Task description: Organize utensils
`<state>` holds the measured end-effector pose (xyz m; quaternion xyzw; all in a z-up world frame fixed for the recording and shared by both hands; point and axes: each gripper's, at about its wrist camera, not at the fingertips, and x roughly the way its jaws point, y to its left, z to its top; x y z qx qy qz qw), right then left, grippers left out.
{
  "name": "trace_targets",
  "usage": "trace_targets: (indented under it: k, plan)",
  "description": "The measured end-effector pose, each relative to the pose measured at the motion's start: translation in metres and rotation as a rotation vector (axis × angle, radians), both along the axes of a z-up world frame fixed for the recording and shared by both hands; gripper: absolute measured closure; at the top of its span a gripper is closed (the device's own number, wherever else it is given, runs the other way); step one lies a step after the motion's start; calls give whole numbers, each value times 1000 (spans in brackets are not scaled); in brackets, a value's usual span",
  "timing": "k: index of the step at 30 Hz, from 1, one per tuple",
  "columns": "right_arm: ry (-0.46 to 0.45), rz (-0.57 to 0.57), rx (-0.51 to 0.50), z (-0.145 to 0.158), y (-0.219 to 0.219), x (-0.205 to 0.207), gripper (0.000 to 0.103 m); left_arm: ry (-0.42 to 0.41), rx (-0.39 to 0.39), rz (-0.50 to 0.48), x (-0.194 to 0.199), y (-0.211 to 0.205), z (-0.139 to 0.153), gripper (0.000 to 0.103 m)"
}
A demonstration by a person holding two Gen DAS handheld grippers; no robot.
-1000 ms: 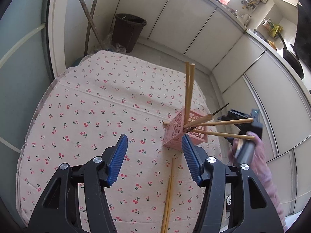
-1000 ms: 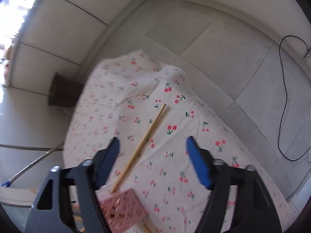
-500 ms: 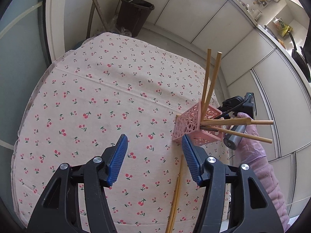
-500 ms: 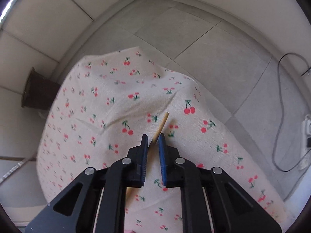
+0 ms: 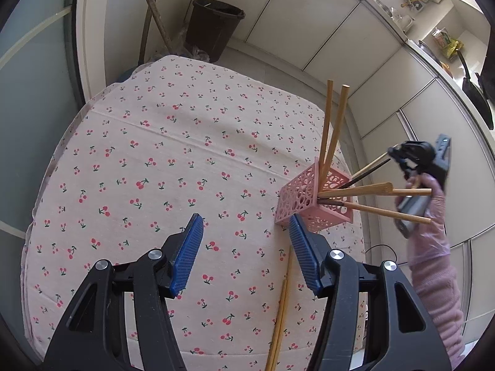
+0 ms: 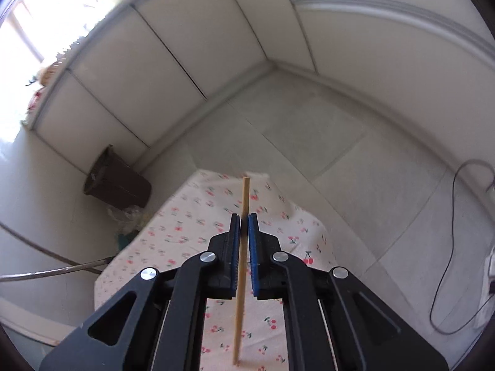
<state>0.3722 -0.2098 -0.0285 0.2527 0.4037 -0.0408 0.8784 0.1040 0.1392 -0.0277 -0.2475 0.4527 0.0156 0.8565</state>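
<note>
A pink perforated basket (image 5: pixel 297 198) stands on the cherry-print tablecloth (image 5: pixel 173 160) near its right edge. Several wooden chopsticks (image 5: pixel 328 123) and one dark one stick out of it. Two more chopsticks (image 5: pixel 281 309) lie on the cloth in front of it. My left gripper (image 5: pixel 244 219) hovers open just left of the basket, with nothing between its pads. My right gripper (image 6: pixel 244 216) has its jaws closing, and the pads pinch a single wooden chopstick (image 6: pixel 243 204) lifted above the cloth. A gloved hand (image 5: pixel 427 216) holds that gripper beside the basket in the left wrist view.
A dark bin (image 5: pixel 216 27) and mop poles (image 5: pixel 154 15) stand past the table's far edge. White cabinets (image 5: pixel 386 108) line the right side. A cable (image 6: pixel 448 247) trails over the tiled floor.
The right gripper shut on one chopstick lying on the cloth and raised it into the air. The left gripper stayed open over the table.
</note>
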Motion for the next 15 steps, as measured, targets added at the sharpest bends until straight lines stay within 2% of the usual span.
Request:
trace_targets:
  k: [6, 11, 13, 15]
  plan:
    - [-146, 44, -87, 98, 13, -39, 97, -33, -9, 21, -7, 5, 9, 48]
    - [-248, 78, -122, 178, 24, -64, 97, -53, -20, 40, -9, 9, 15, 48]
    - [-239, 85, -84, 192, 20, -69, 97, -49, -36, 42, -9, 12, 14, 48]
    - [-138, 103, -36, 181, 10, -61, 90, -43, -42, 38, -10, 13, 12, 48]
